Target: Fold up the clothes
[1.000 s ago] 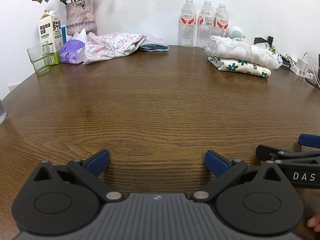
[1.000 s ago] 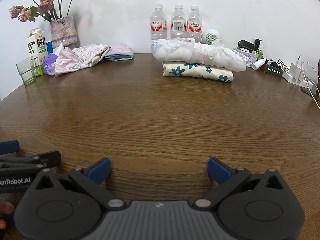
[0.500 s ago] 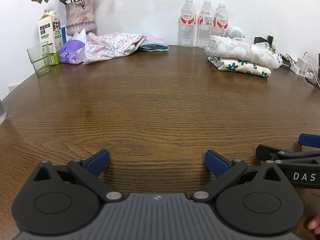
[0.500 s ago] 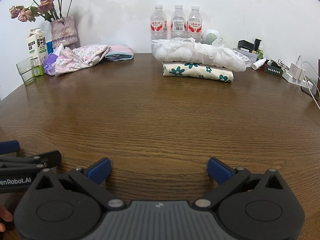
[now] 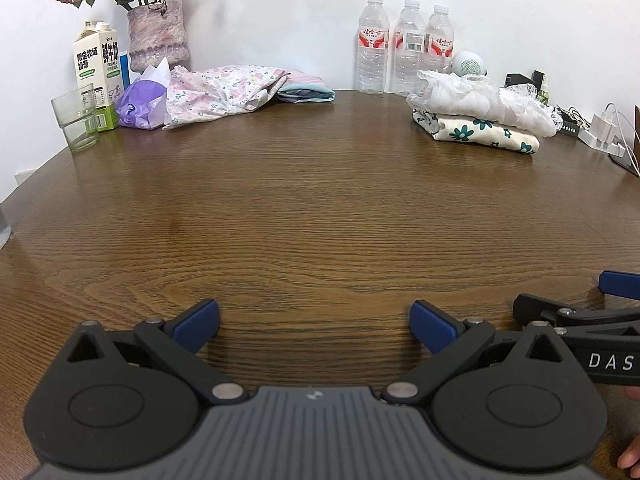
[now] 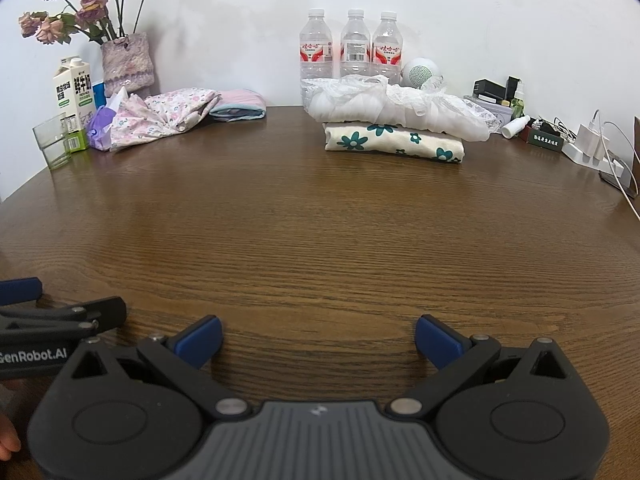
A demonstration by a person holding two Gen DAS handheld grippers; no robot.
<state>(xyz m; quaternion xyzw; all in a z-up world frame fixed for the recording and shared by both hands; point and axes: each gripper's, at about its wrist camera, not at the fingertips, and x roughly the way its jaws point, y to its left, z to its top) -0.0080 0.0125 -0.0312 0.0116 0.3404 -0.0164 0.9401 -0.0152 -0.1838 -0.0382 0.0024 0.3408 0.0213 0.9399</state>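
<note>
Both the left gripper (image 5: 314, 320) and right gripper (image 6: 318, 334) are gaping wide, gripping nothing, over the wooden table (image 5: 320, 208). Folded clothes (image 6: 396, 128) are lying far back; only the right view is showing the spray bottle (image 6: 515, 125) beside them.

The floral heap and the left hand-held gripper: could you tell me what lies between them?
Only bare wooden table, seen in the left wrist view.

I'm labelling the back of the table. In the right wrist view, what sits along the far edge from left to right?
Glass → milk carton → pink floral clothes → folded stack → spray bottle → white charger.
</note>
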